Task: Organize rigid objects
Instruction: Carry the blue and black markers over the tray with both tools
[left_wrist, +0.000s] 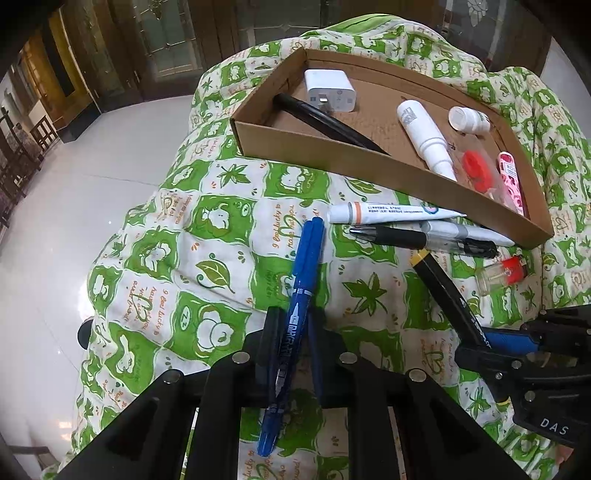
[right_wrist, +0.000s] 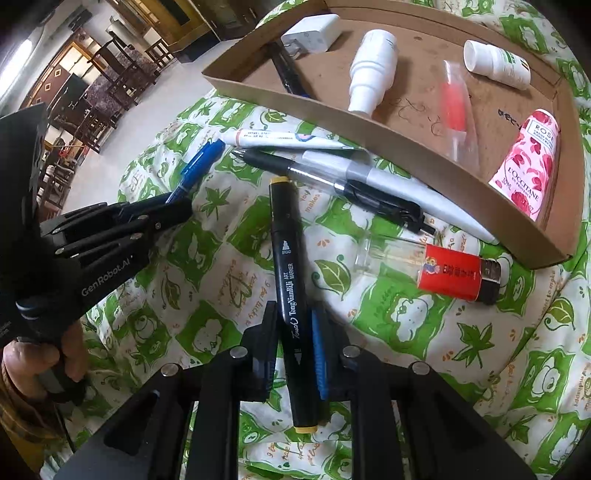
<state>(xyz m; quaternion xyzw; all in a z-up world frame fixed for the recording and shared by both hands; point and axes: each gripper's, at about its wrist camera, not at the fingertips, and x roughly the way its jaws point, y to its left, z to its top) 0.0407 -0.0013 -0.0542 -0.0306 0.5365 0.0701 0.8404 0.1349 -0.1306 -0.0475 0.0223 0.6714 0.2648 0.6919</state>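
My left gripper (left_wrist: 294, 321) is shut on a blue marker (left_wrist: 308, 251) that lies on the green-and-white cloth (left_wrist: 184, 258), pointing toward the cardboard tray (left_wrist: 332, 155). My right gripper (right_wrist: 295, 314) is shut on a black art marker (right_wrist: 286, 236) with yellow ends, close to the right of the blue one. In the right wrist view the left gripper (right_wrist: 177, 206) shows at the left, held by a hand. The right gripper (left_wrist: 476, 343) shows at the lower right of the left wrist view.
Between the grippers and the tray lie a white tube (right_wrist: 288, 138), a black-and-clear pen (right_wrist: 332, 181), a white pen (right_wrist: 424, 199) and a red lighter (right_wrist: 450, 273). The tray holds a white charger (left_wrist: 330, 90), a black pen (left_wrist: 325, 123), two white bottles and a pink tube (right_wrist: 528, 166).
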